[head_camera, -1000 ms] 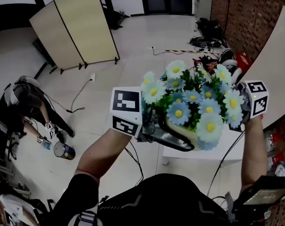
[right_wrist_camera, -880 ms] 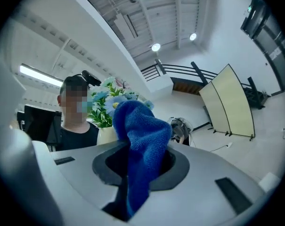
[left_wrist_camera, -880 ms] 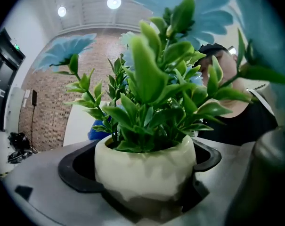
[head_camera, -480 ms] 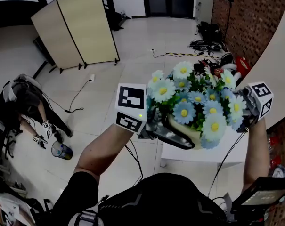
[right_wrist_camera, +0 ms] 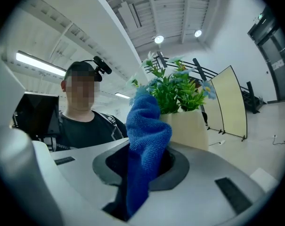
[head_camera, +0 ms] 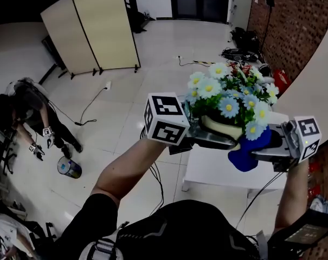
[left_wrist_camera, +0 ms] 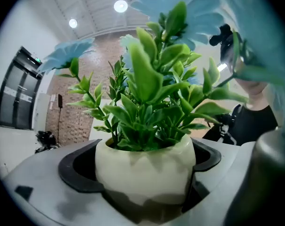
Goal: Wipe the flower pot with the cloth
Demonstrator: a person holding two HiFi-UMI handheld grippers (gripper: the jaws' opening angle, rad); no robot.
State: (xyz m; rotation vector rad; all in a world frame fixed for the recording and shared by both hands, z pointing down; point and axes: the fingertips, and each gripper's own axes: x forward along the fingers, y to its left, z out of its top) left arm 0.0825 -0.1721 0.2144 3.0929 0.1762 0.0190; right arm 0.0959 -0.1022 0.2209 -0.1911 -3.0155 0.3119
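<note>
The head view takes in the whole setting: the flower pot (head_camera: pixel 220 125) is held up in the air over the edge of a white table (head_camera: pixel 218 169), with pale floor, a folding screen (head_camera: pixel 98 26) and a brick wall (head_camera: pixel 294 20) beyond, and another person (head_camera: pixel 23 104) crouching far off at the left. It also shows the white and blue flowers (head_camera: pixel 229 99) from above, which hide most of the pot from that angle. The left gripper view gives what the head view cannot. The cream pot sits square between the two jaws, upright, with green leaves rising from it and blurred blue petals overhead. The right gripper view shows the holder in a dark shirt with a camera (right_wrist_camera: pixel 102 66) on the cap, and the pot's far side. The left gripper (head_camera: pixel 210 138) has its jaws spread to the pot's width and pressed on both its sides, so it carries the pot. The right gripper (head_camera: pixel 264 153) has its jaws nearly together, pinching a blue cloth (right_wrist_camera: pixel 144 140) that stands up in a folded bunch from between them. From above, the cloth lies at the pot's lower right side, just under the flowers, very close to it. Whether cloth and pot touch cannot be told.
</note>
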